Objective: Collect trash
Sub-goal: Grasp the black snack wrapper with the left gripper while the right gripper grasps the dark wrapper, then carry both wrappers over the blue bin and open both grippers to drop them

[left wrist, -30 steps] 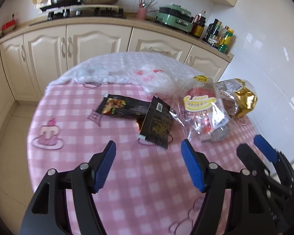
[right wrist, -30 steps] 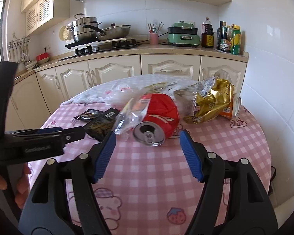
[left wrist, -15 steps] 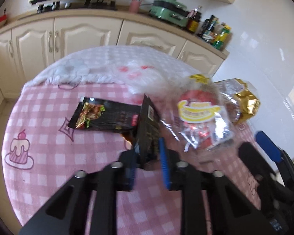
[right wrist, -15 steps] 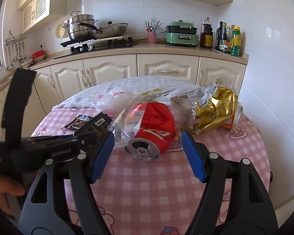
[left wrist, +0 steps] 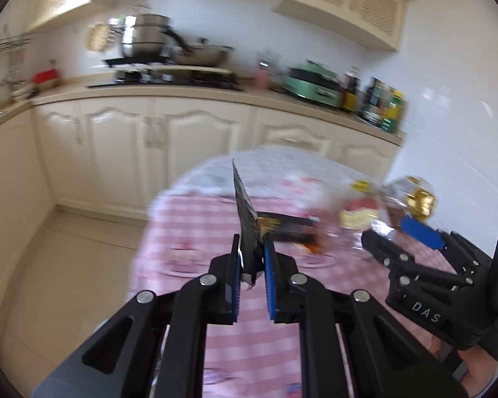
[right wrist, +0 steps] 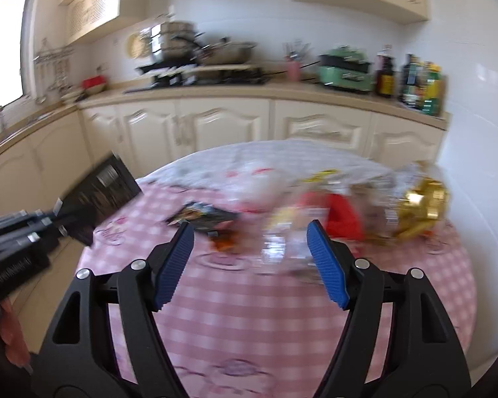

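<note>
Lifted off the table (left wrist: pixel 249 348) since before, the black wrapper (left wrist: pixel 247 232) stands edge-up, clamped by the closing left gripper (left wrist: pixel 251 262); right gripper (right wrist: pixel 249 258) gapes empty.

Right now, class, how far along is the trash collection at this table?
Done: nothing looks binned; no bin shows. In hand: the left gripper, jaws closing, pinches a black wrapper lifted off the table. Left: another black wrapper, the red can, gold bag. The right gripper is open, empty.
</note>
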Tool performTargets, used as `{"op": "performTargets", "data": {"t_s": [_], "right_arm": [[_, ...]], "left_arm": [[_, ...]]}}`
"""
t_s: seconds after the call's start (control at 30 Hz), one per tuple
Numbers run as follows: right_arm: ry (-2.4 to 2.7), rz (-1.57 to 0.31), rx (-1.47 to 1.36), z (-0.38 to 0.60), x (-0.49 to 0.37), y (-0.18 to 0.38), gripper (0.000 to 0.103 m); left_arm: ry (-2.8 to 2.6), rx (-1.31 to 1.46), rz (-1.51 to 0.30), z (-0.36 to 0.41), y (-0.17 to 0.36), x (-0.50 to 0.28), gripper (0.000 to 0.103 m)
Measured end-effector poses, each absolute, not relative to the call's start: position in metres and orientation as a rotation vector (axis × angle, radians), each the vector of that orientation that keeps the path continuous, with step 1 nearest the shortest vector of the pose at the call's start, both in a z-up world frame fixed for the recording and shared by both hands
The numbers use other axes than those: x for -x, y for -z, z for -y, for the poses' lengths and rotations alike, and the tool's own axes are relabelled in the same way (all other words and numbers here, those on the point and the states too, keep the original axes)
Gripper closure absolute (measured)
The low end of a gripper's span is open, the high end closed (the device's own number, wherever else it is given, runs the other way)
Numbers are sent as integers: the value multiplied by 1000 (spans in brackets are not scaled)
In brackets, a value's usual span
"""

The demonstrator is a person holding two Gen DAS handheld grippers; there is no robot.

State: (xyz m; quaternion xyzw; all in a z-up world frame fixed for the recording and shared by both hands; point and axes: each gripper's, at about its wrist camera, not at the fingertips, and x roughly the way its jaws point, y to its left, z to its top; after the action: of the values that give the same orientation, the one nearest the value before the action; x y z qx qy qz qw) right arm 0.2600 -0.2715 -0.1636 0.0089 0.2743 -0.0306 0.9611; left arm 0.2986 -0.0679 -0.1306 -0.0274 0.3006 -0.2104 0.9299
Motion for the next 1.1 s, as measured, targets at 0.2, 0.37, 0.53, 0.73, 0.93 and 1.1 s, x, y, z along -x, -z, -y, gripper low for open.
{"op": "performTargets", "data": {"t_s": [0.2, 0.37, 0.53, 0.73, 0.93, 1.1], "right_arm": [[-1, -708, 122, 233, -320, 189, 33], [-3, -779, 287, 223, -353, 210, 33], [-16, -843, 269, 233, -377, 225, 39], [-18, -825, 272, 231, -378, 226, 80], [-28, -700, 182, 232, -349, 192, 96], [-135, -633, 132, 206, -325, 162, 96]], "left_arm": [[369, 108, -629, 26, 136, -311, 92], [366, 137, -638, 15, 144, -322, 92], [366, 158, -662, 14, 156, -339, 92], [375, 166, -674, 16, 162, -345, 92], [370, 184, -660, 2, 159, -335, 92], [369, 231, -662, -24, 157, -323, 92]]}}
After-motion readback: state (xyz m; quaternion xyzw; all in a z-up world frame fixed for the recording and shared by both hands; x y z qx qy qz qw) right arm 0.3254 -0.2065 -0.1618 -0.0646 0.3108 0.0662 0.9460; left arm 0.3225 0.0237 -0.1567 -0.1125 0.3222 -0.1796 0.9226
